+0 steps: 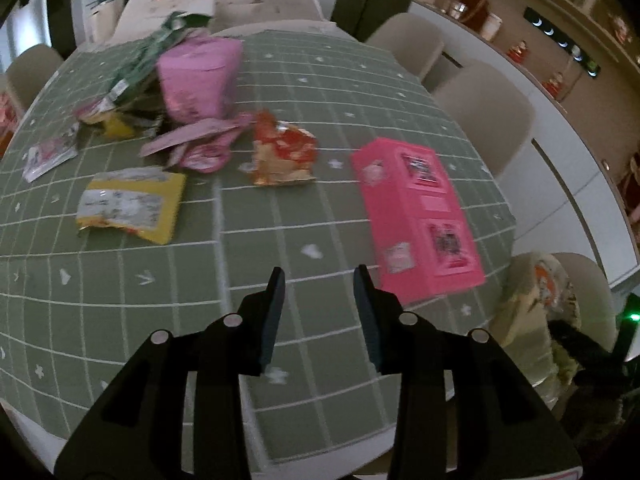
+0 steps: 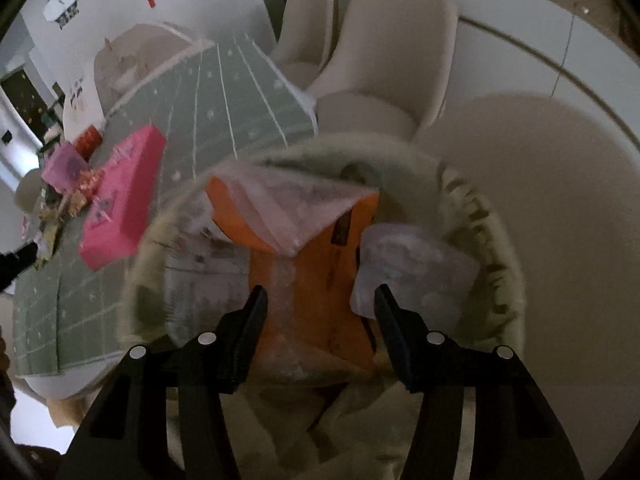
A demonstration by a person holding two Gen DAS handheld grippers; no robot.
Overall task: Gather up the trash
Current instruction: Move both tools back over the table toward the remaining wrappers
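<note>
Trash lies on a table under a green grid cloth (image 1: 248,264): a yellow wrapper (image 1: 128,208), a red and gold wrapper (image 1: 284,152), a flat pink box (image 1: 416,208), an upright pink pack (image 1: 200,76), crumpled pink wrappers (image 1: 200,144) and green wrappers (image 1: 140,64). My left gripper (image 1: 320,276) hovers over bare cloth near the front, open and empty. Over a pale green trash bag (image 2: 480,216) beside the table, my right gripper (image 2: 320,292) stands open with nothing in it. An orange pack (image 2: 320,272), a clear plastic bag (image 2: 296,208) and a pale lilac wrapper (image 2: 416,272) lie inside.
Beige chairs (image 1: 484,104) line the table's far and right sides, and one (image 2: 384,56) stands just behind the trash bag. The bag (image 1: 536,304) hangs off the table's right edge in the left wrist view. A small white packet (image 1: 48,156) lies at the far left.
</note>
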